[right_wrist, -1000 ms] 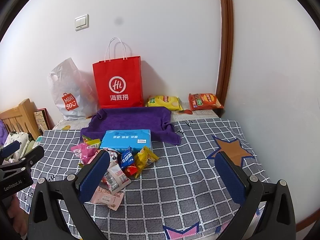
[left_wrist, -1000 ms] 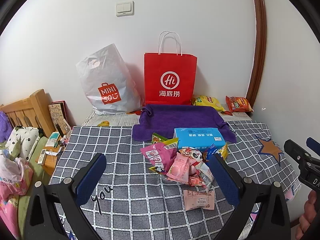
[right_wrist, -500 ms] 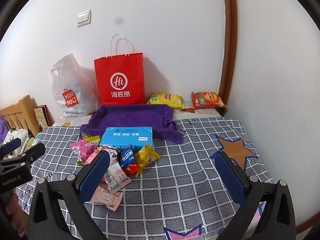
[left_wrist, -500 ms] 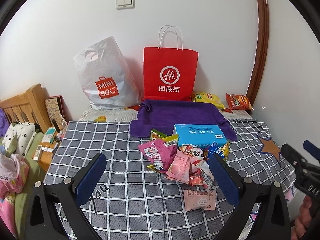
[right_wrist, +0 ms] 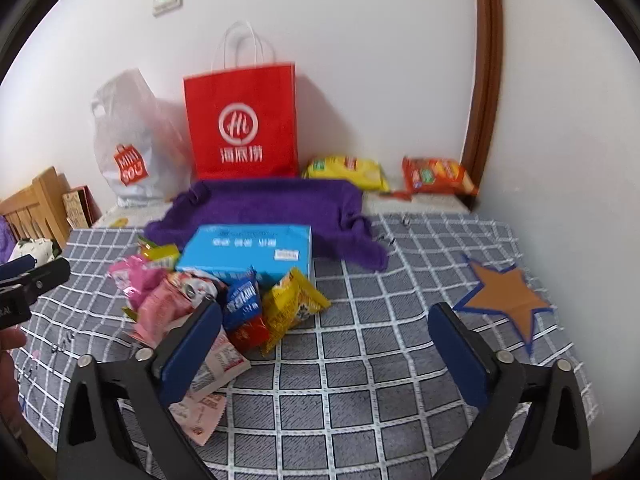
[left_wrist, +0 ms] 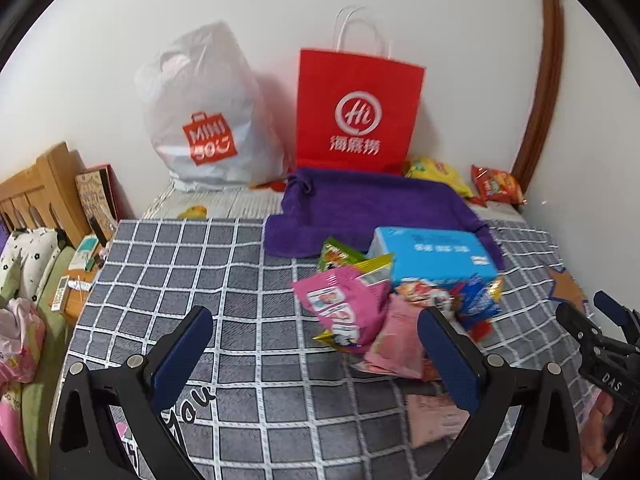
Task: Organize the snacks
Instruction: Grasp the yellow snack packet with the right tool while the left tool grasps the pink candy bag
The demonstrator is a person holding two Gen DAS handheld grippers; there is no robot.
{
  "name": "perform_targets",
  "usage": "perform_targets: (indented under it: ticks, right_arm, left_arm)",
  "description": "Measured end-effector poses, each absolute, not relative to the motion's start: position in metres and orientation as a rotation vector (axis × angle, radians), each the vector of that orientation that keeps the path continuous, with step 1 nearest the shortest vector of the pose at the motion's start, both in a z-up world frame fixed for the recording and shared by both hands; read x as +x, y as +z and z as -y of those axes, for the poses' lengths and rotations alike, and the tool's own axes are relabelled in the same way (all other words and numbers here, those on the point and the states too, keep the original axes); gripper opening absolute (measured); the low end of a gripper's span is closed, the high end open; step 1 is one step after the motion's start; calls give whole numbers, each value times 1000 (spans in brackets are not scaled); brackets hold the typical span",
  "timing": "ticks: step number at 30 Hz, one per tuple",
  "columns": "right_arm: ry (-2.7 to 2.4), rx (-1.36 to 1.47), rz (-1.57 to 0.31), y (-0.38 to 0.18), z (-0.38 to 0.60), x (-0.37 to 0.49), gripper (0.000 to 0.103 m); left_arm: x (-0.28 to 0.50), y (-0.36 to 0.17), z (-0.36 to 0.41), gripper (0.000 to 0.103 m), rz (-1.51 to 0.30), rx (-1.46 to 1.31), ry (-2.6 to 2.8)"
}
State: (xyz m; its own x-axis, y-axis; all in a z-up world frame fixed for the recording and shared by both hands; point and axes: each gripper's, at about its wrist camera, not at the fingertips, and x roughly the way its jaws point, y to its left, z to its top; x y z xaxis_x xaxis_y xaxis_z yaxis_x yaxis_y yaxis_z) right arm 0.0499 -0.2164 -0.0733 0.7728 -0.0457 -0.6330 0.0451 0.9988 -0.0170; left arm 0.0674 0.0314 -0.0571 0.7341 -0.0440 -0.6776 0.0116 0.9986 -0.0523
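Where walls meet, checked cloth (right_wrist: 360, 380) (grey) spreads.

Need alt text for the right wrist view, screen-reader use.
Right gripper, nothing between its closing jaws, hangs over a grey checked blanket beside a pile of snack packets in front of a blue box. Behind lie a purple towel, a red paper bag, a white plastic bag and two chip bags by the wall.

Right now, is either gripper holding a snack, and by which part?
Nothing is held. The left gripper is open over the checked blanket; the right gripper has begun closing with no packet between its fingers. The snack pile lies untouched.
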Motion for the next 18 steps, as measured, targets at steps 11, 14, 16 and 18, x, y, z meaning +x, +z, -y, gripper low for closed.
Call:
perform_targets:
  ticks: [11,14,16,18]
  right_arm:
    - [-17,2,-806,-121,214,110,85]
    - [-22,18,-834,-131,215,125,81]
    - [-16,23,-854,-137,216,133,78]
    - [-10,30,-871,-142,216,139,78]
  left_arm:
    - [110,-82,-49,102,-819,-88,-25]
    - [117,-85,-52,102,-829,-95,-25]
    - [121,-87,-52,102,-834,-89,-25]
    - [124,-89,-53,102,-838,-86,-23]
